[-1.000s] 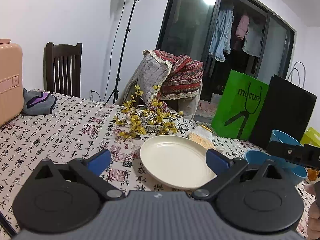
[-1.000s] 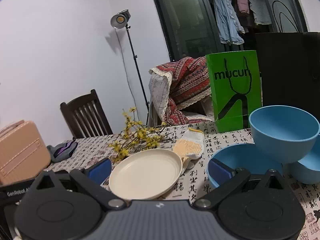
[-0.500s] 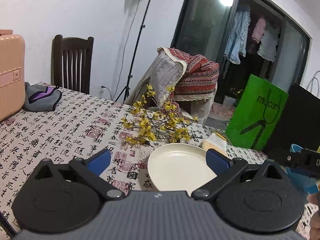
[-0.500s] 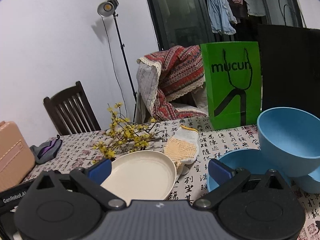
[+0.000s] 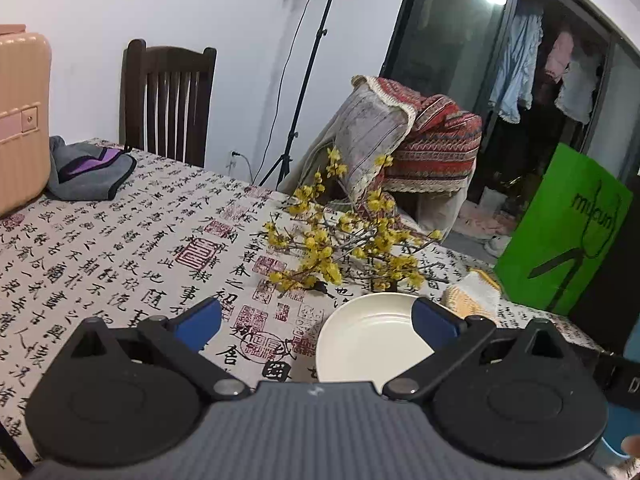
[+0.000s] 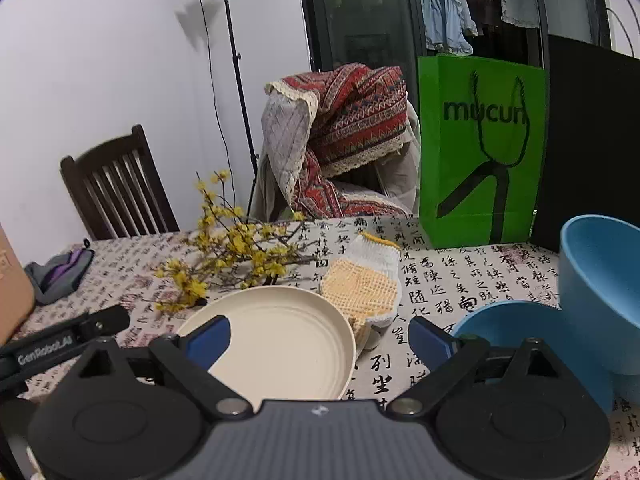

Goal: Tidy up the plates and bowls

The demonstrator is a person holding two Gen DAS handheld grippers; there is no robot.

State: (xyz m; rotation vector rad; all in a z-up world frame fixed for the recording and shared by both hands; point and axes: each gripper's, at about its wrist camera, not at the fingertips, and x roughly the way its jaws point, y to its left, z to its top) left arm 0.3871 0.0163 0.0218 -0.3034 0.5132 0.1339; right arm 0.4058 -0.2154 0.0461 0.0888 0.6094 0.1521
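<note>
A cream plate (image 6: 280,336) lies on the calligraphy tablecloth (image 5: 132,248), just in front of my right gripper (image 6: 320,338). That gripper's jaws are closing and stand wide, its blue pads (image 6: 432,338) touching nothing. To the plate's right a shallow blue bowl (image 6: 508,324) sits beside a deep blue bowl (image 6: 600,292). My left gripper (image 5: 316,322) is open and holds nothing. In the left wrist view the plate (image 5: 368,340) shows behind its right finger. In the right wrist view the left gripper (image 6: 72,340) shows as a black arm at lower left.
A branch of yellow flowers (image 5: 340,248) and a knitted glove (image 6: 360,284) lie just beyond the plate. A green bag (image 6: 480,148) and a black bag (image 6: 592,140) stand at the back right. A peach case (image 5: 20,120) and a grey pouch (image 5: 88,168) sit far left.
In the left view the plate has slid from between the fingers to the right finger. In the right view the bowls have shifted right and the pads stand slightly closer.
</note>
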